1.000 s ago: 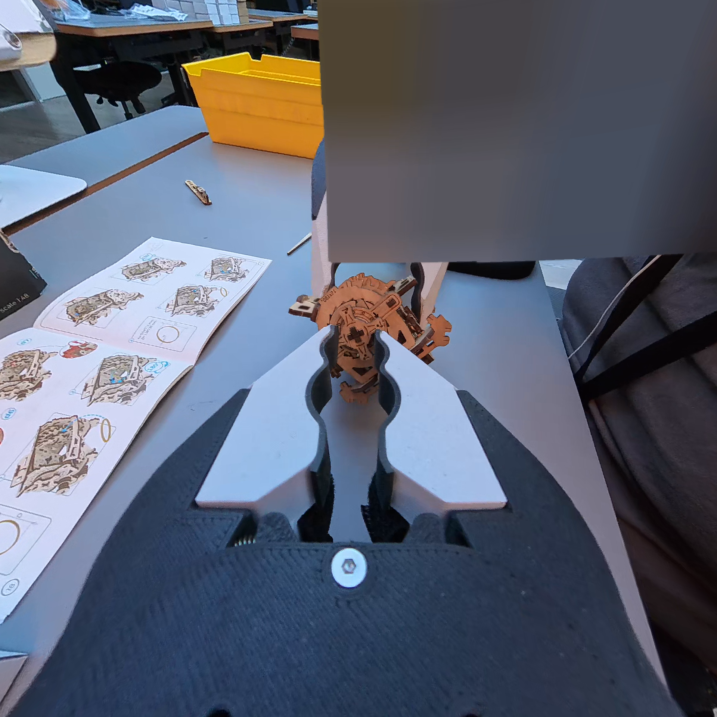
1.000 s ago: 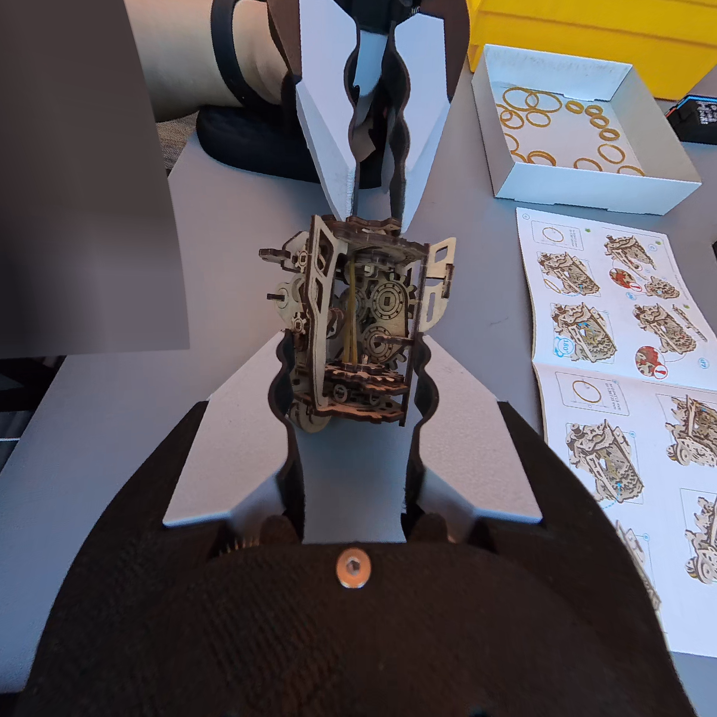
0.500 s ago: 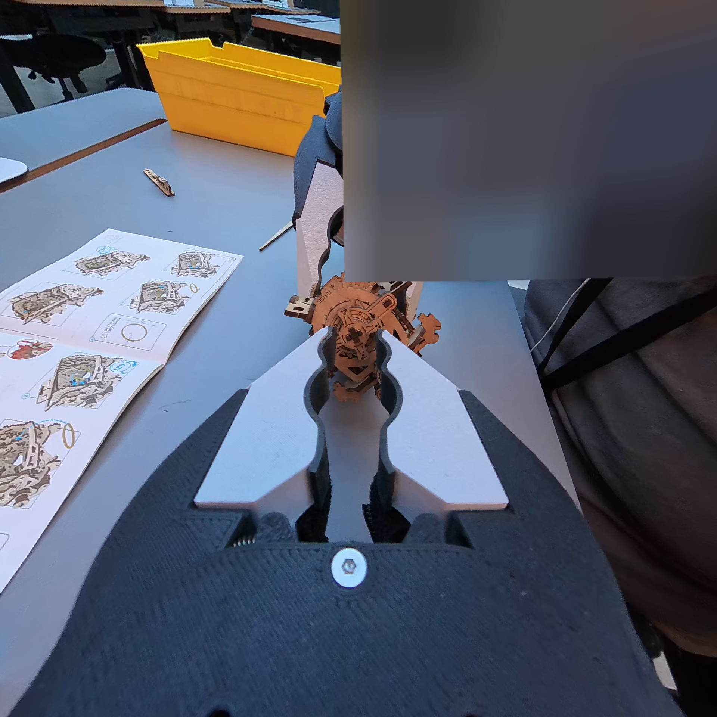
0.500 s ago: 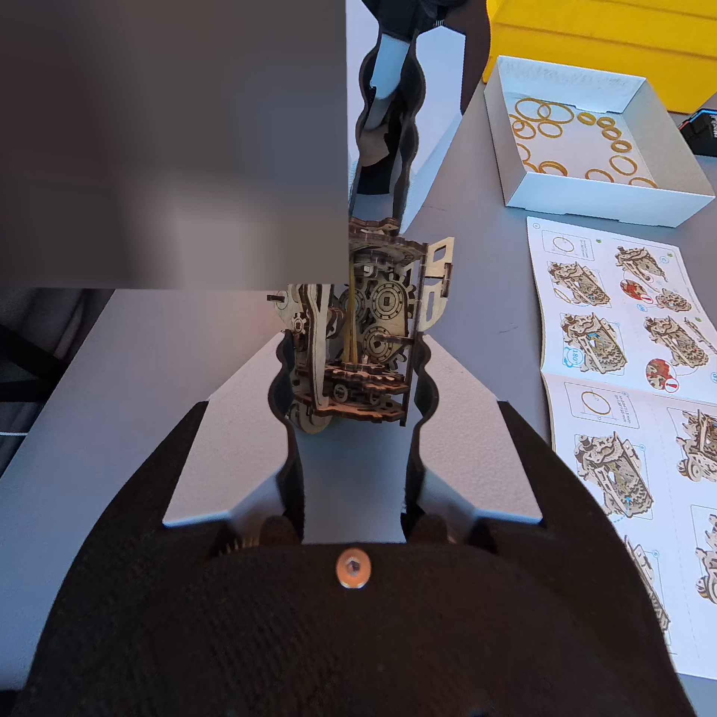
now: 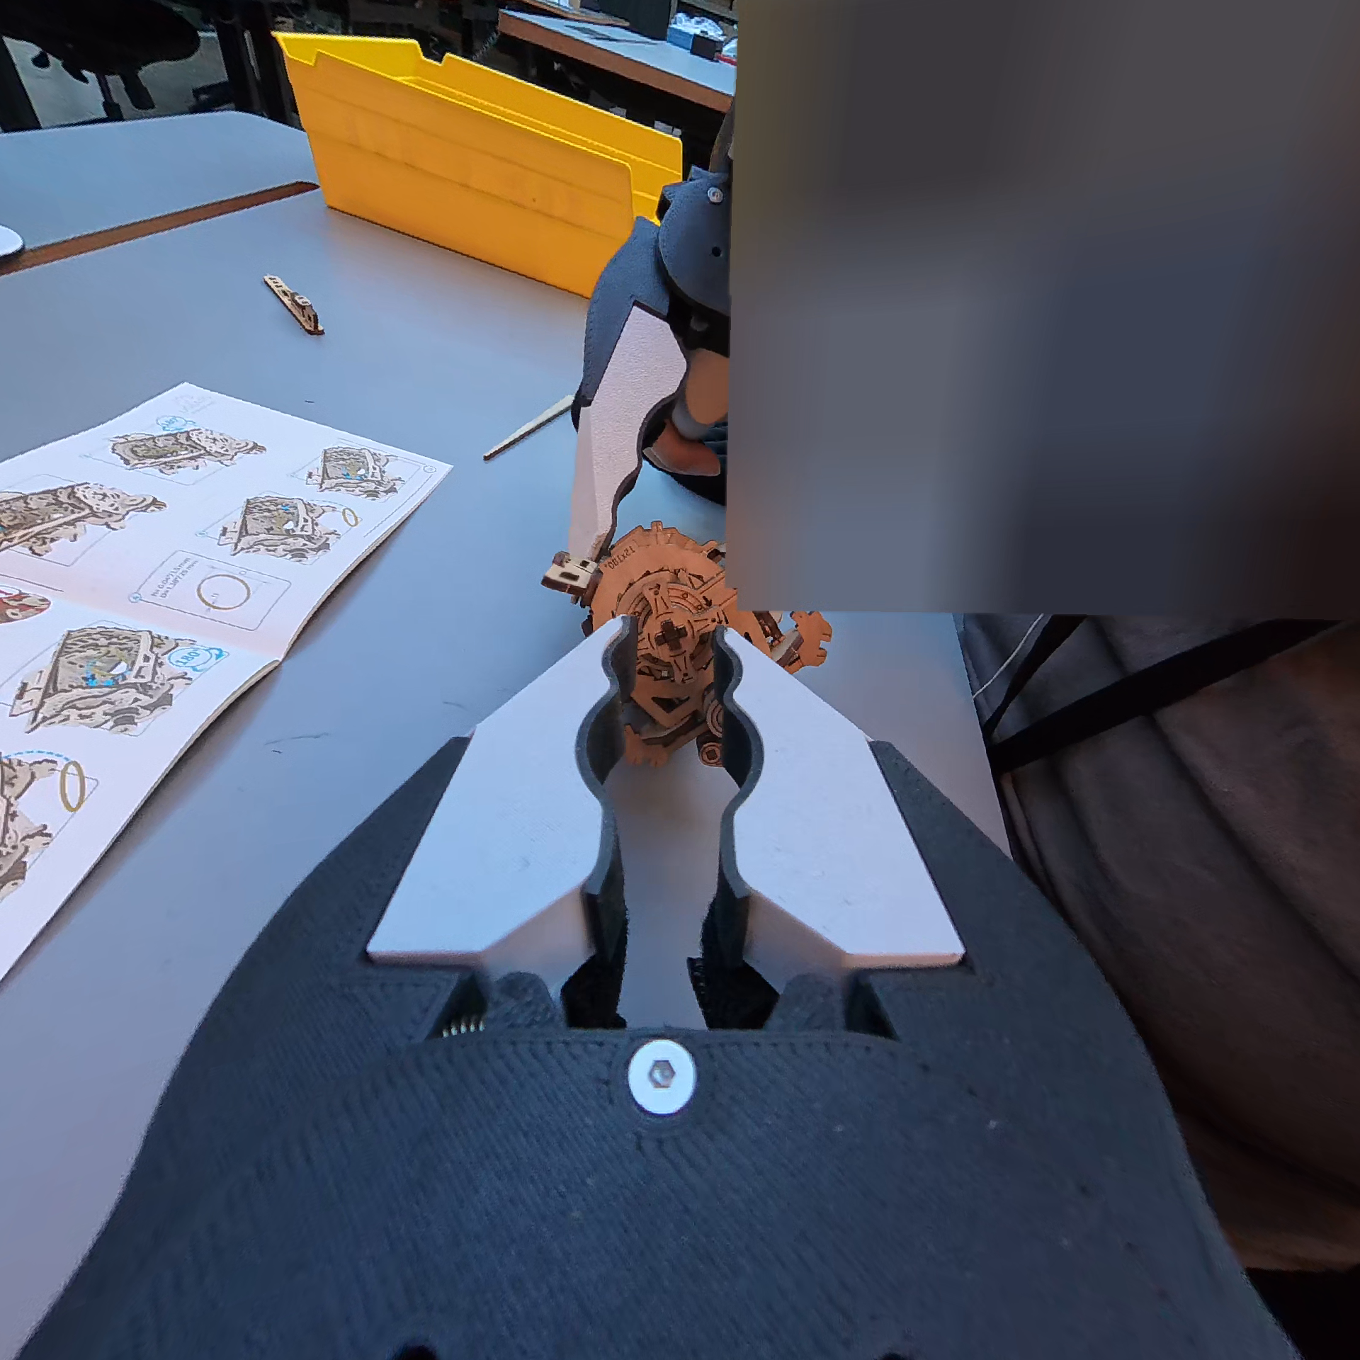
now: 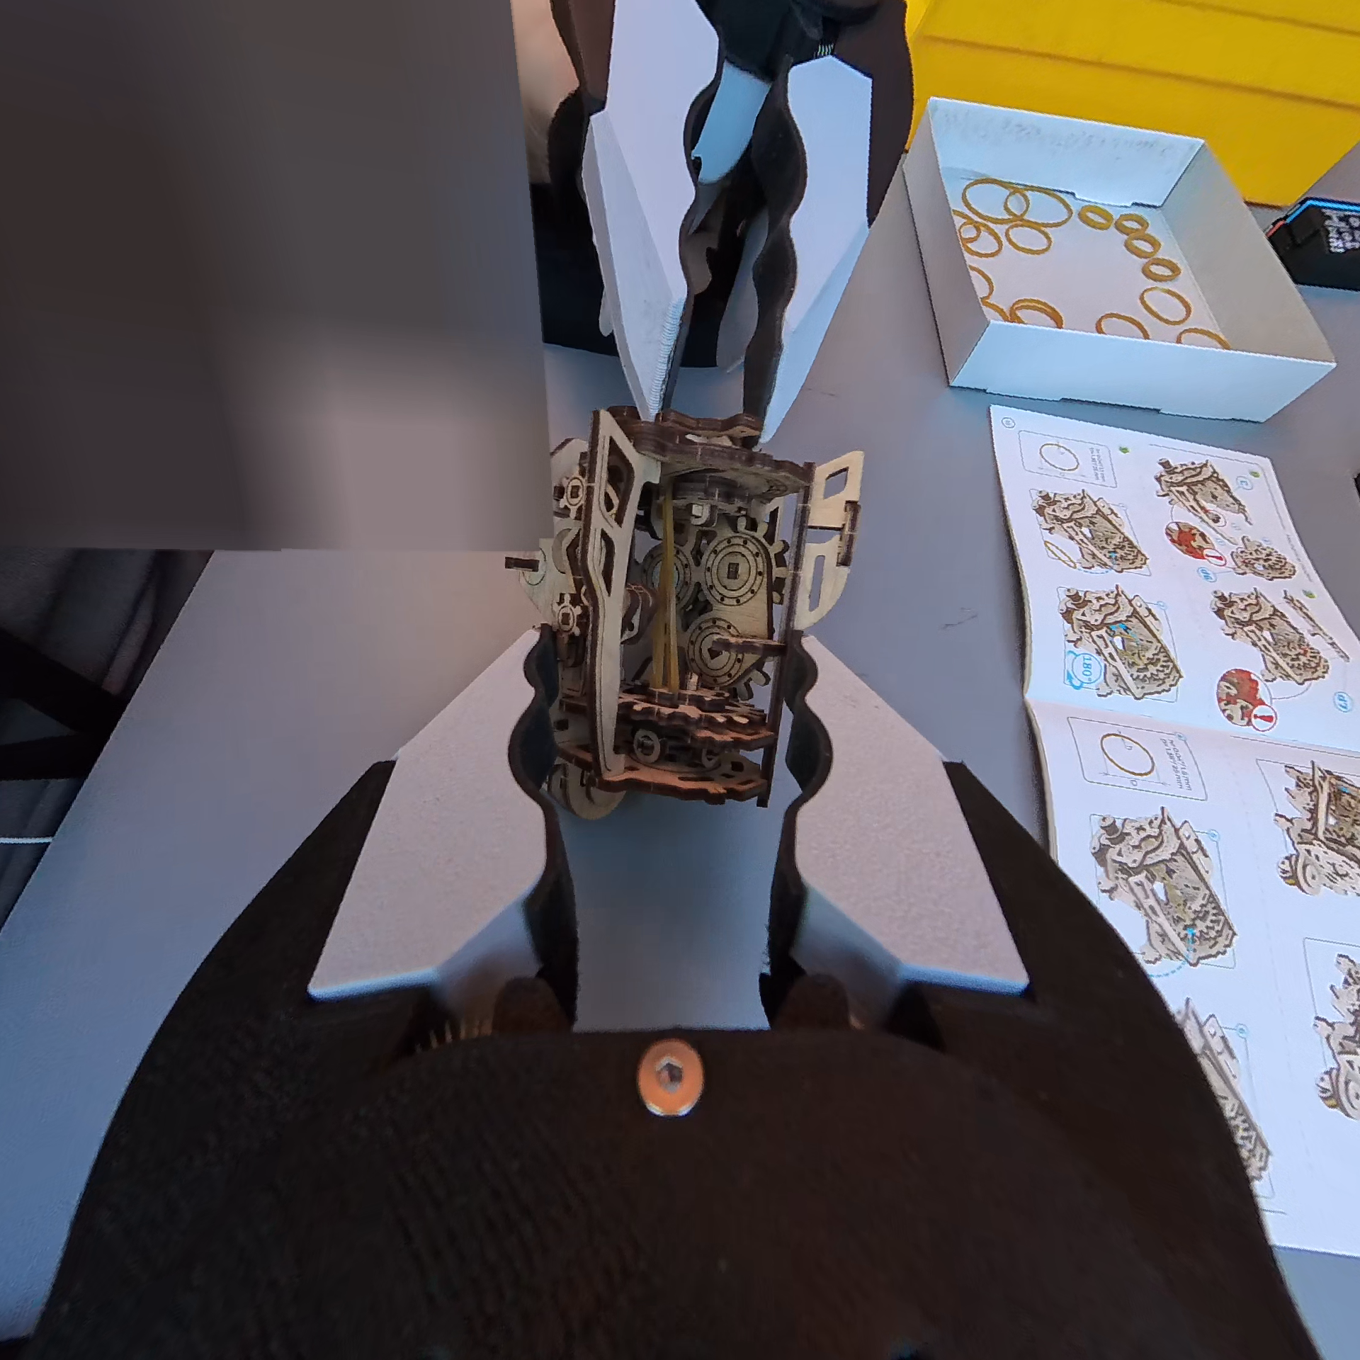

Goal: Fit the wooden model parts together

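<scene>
The wooden model (image 6: 684, 611), an open frame full of gears with a yellow rubber band inside, is held above the grey table (image 6: 309, 699) between both grippers. My right gripper (image 6: 668, 647) is shut on the model's lower sides. My left gripper (image 6: 710, 419) comes from the far side and pinches the model's top plate. In the left wrist view my left gripper (image 5: 671, 633) is shut on the round geared end of the model (image 5: 662, 589). A white finger of the right gripper (image 5: 618, 412) shows behind it. A blurred patch hides the rest.
An open instruction booklet (image 5: 184, 559) (image 6: 1177, 662) lies on the table. A yellow bin (image 5: 471, 154) stands at the back. A white box (image 6: 1104, 368) holds several rubber rings. A loose wooden piece (image 5: 294, 303) and a thin stick (image 5: 526, 436) lie nearby. A person sits at the table edge (image 5: 1177, 883). The grippers' ends are close to 5 centimeters from one another.
Both grippers keep their hold on the model. The left wrist view has swung a little, so the booklet sits farther left and the yellow bin looks nearer.
</scene>
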Action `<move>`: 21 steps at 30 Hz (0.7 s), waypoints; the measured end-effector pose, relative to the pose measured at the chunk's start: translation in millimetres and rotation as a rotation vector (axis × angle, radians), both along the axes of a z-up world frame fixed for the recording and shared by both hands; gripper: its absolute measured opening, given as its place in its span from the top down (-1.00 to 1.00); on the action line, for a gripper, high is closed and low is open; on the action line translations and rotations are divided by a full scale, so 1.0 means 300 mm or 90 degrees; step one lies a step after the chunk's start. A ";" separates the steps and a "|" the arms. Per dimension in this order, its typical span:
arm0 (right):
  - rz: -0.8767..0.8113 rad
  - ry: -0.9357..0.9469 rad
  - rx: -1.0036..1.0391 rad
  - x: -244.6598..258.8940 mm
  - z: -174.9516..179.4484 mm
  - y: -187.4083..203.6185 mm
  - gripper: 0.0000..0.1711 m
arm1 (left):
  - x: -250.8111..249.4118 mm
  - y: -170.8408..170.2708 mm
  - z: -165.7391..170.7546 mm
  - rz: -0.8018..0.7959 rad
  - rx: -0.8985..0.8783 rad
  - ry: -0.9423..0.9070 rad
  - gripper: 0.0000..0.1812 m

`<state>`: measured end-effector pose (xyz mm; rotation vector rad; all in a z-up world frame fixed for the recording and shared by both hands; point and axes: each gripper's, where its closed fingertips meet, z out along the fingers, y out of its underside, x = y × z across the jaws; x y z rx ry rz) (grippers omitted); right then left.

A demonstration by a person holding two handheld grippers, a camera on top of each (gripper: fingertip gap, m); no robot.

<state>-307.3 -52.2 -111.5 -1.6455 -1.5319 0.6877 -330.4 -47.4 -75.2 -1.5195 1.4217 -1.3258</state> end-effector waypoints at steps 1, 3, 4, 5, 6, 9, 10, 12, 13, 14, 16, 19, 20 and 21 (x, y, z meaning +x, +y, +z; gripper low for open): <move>0.002 0.000 0.001 0.000 0.000 -0.003 0.29 | -0.001 -0.004 -0.001 -0.002 0.003 0.001 0.80; 0.006 0.002 0.002 -0.002 0.000 -0.006 0.29 | -0.003 -0.007 -0.001 -0.002 0.020 -0.001 0.80; 0.007 0.003 0.002 -0.002 0.001 -0.005 0.29 | -0.003 -0.007 0.000 0.000 0.032 -0.002 0.80; 0.008 0.004 0.002 -0.002 0.001 -0.005 0.29 | -0.004 -0.007 -0.001 0.002 0.038 -0.001 0.79; 0.008 0.005 0.002 -0.003 0.001 -0.005 0.29 | -0.005 -0.008 0.000 0.004 0.031 0.001 0.78; 0.009 0.000 0.024 -0.005 0.002 -0.006 0.29 | -0.014 0.009 0.013 0.036 -0.040 0.003 0.48; 0.009 -0.005 0.032 -0.006 0.002 -0.007 0.29 | -0.020 0.019 0.018 0.049 -0.076 0.001 0.47; 0.009 -0.009 0.041 -0.009 0.002 -0.009 0.28 | -0.029 0.024 0.026 0.064 -0.149 -0.009 0.47; 0.010 -0.009 0.043 -0.010 0.002 -0.009 0.28 | -0.031 0.032 0.022 0.082 -0.180 -0.009 0.45; 0.009 -0.009 0.043 -0.010 0.002 -0.009 0.28 | -0.031 0.030 0.018 0.089 -0.208 -0.008 0.43; 0.009 -0.010 0.045 -0.010 0.002 -0.009 0.28 | -0.026 0.009 0.008 0.091 -0.233 0.005 0.44; 0.009 -0.009 0.048 -0.010 0.003 -0.009 0.28 | -0.018 -0.013 -0.036 0.115 -0.187 0.061 0.47; 0.009 -0.009 0.049 -0.010 0.003 -0.009 0.28 | -0.015 -0.016 -0.046 0.123 -0.173 0.074 0.48; 0.009 -0.011 0.051 -0.010 0.003 -0.009 0.29 | -0.013 -0.014 -0.048 0.135 -0.166 0.076 0.52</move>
